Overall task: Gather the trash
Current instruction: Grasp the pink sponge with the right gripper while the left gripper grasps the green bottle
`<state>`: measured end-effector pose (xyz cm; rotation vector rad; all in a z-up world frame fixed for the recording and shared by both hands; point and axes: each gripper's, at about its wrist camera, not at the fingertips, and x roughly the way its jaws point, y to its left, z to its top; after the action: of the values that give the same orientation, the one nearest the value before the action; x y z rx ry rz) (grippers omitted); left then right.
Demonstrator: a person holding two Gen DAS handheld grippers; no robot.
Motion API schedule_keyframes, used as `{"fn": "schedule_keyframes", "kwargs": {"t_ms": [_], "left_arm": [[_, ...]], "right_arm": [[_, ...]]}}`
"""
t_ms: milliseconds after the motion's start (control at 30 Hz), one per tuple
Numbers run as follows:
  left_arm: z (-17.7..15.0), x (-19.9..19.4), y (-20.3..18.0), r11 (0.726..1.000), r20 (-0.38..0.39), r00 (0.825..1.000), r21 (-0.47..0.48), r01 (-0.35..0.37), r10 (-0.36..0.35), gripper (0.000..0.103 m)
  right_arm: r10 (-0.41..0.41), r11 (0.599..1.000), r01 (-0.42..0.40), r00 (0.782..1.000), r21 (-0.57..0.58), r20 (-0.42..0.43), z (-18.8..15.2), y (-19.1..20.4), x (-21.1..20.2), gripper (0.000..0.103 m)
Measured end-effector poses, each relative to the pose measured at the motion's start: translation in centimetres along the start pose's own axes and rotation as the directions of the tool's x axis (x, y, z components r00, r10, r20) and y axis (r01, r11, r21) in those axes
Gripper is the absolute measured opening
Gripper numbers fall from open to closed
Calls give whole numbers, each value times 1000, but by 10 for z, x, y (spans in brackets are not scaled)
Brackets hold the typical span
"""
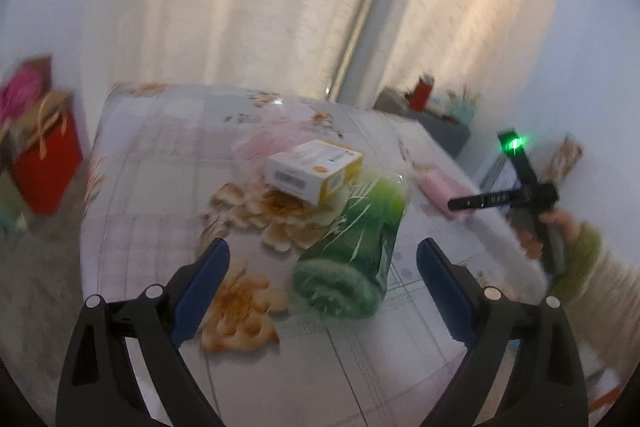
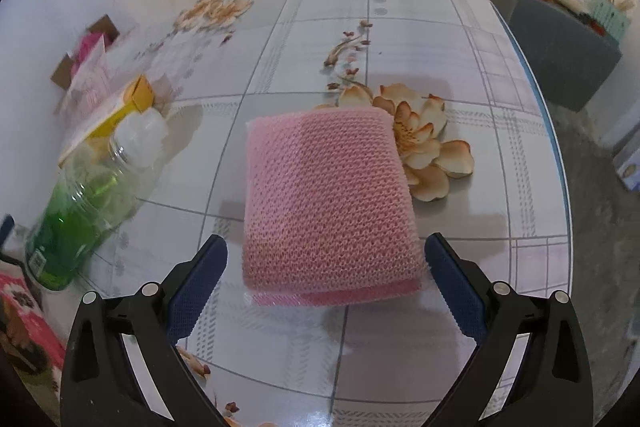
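You face pale curtains (image 1: 248, 7) glowing with daylight behind a round table (image 2: 472, 39) (floral covering); a grey cabinet (image 2: 560, 47), perhaps, stands on speckled floor (image 2: 600, 227).

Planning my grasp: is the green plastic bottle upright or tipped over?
Tipped over. The green plastic bottle lies on its side on the table, white cap pointing away.

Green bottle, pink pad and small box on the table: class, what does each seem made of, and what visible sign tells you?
Green bottle: clear glossy plastic, likely; you see through its upper wall.
Pink pad: soft woven mesh, matte, probably synthetic; open knit texture shows.
Small box: printed card, judging by its sharp folded edges.
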<state>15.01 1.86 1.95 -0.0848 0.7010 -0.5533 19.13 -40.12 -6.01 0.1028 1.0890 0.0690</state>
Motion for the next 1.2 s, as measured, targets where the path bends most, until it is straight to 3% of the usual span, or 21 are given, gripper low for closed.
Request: {"fn": "schedule_keyframes", "kwargs": {"t_ms": [167,367,500,700,800,967,1000,1033,1067,1200], "left_arm": [[9,37,-23,992,-96,995,130,0,13,92],[6,70,-46,954,-176,979,297,-51,107,92],[2,83,-47,949,-230,965,310,-54,129,70],[-1,73,-50,955,-252,960,295,-41,119,57],[-7,59,-47,976,-304,949,215,-18,85,57],[-22,36,-36,995,-388,918,20,98,-82,58],[-22,33,-33,993,-391,914,-16,114,-111,66],[-21,30,-32,992,-386,914,-33,120,-123,77],[-17,27,-31,992,-367,921,-36,124,-129,82],[-6,27,-43,992,-332,938,48,118,-96,88]], "right_arm": [[-32,999,32,999,-21,-2,0,10,4,95],[-54,998,54,999,-42,2,-4,11,3,95],[-37,999,37,999,-13,8,-5,5,2,95],[3,999,-4,1000,40,16,-11,-7,-3,95],[8,999,-8,1000,35,13,-19,-9,-10,95],[2,1000,-2,1000,10,28,-33,-7,-25,95],[-2,1000,2,999,6,33,-35,-7,-28,95],[-7,1000,7,999,2,38,-37,-8,-31,95],[-9,1000,9,999,-1,42,-37,-8,-32,95],[-13,1000,12,998,5,66,-32,-9,-38,95]]}}
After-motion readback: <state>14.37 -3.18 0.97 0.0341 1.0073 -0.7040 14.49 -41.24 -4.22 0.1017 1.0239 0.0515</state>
